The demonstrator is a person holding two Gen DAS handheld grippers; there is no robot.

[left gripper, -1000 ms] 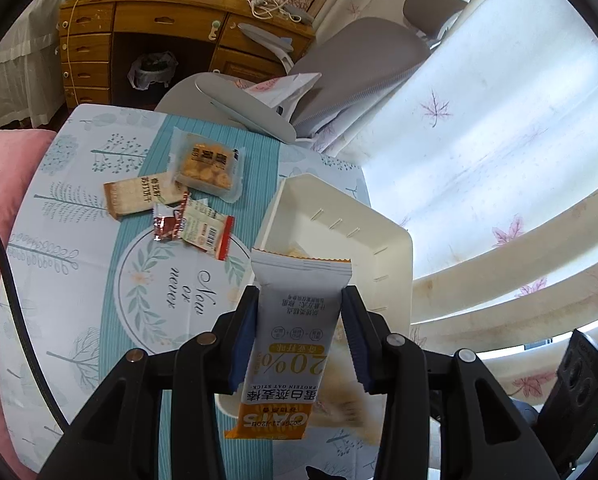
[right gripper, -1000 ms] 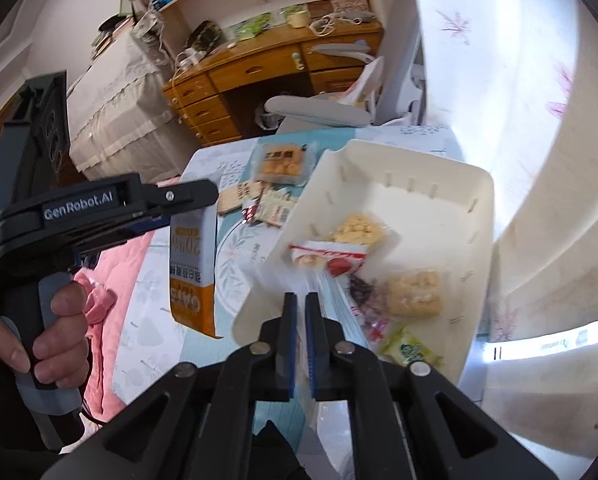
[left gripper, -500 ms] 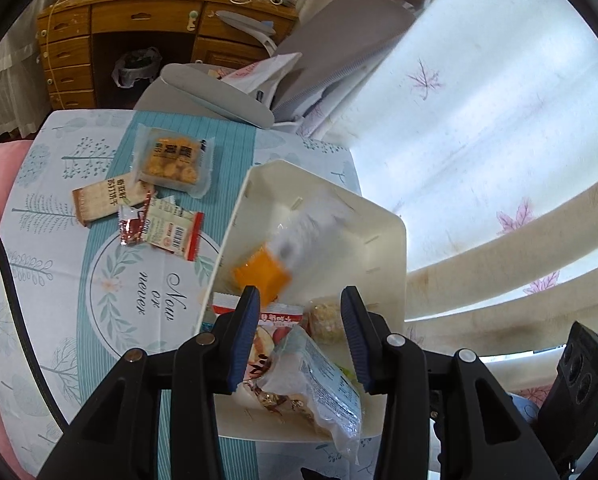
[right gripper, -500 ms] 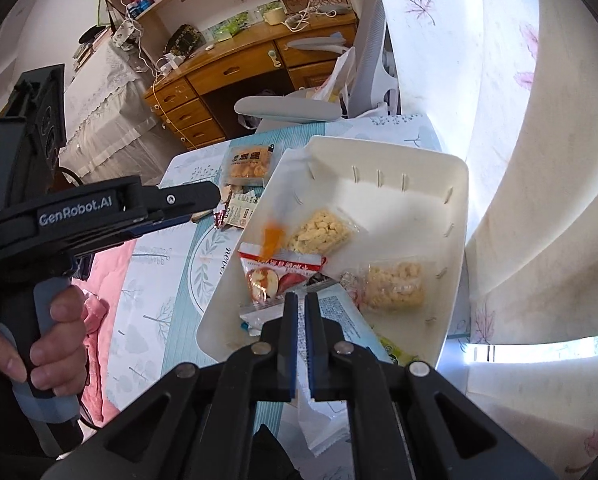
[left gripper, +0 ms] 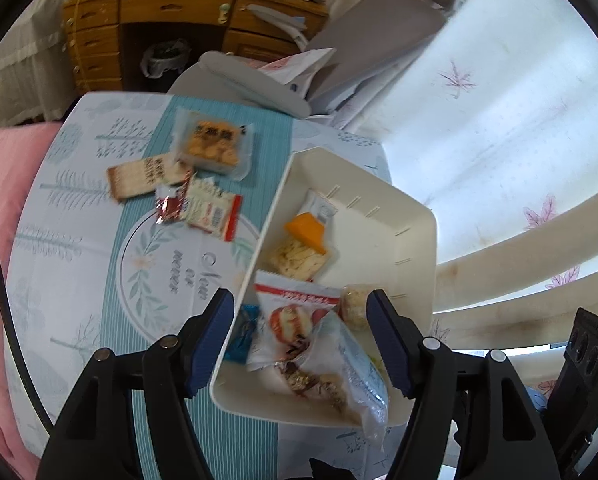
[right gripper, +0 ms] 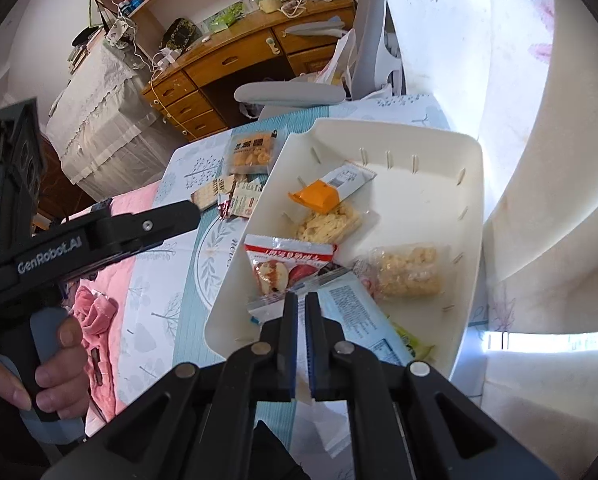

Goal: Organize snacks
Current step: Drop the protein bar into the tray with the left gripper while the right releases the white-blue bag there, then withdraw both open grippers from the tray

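Observation:
A cream tray (left gripper: 379, 188) sits on the right of the patterned table cloth (left gripper: 79, 240) and holds several snack packets. A white-and-orange oat bar (left gripper: 311, 224) lies loose in it, over a pale cracker packet (left gripper: 299, 258). My left gripper (left gripper: 299, 308) hovers over the tray's near end with its jaws opening and nothing pressed between them. My right gripper (right gripper: 301, 308) is shut on the edge of a clear-and-blue packet (right gripper: 355, 312) at the tray's near rim (right gripper: 227, 340). Three more packets (left gripper: 215, 146) lie on the cloth to the left of the tray.
A grey office chair (left gripper: 359, 36) and a wooden desk (left gripper: 159, 4) stand beyond the table. Pink bedding (left gripper: 3, 200) borders the left side. A pale curtain (left gripper: 499, 120) hangs close behind the tray. A hand (right gripper: 55, 364) grips the left tool's handle.
The oat bar has left my left gripper and now lies in the tray. The left jaws have spread wider. My right gripper has stayed shut on its packet and sunk slightly.

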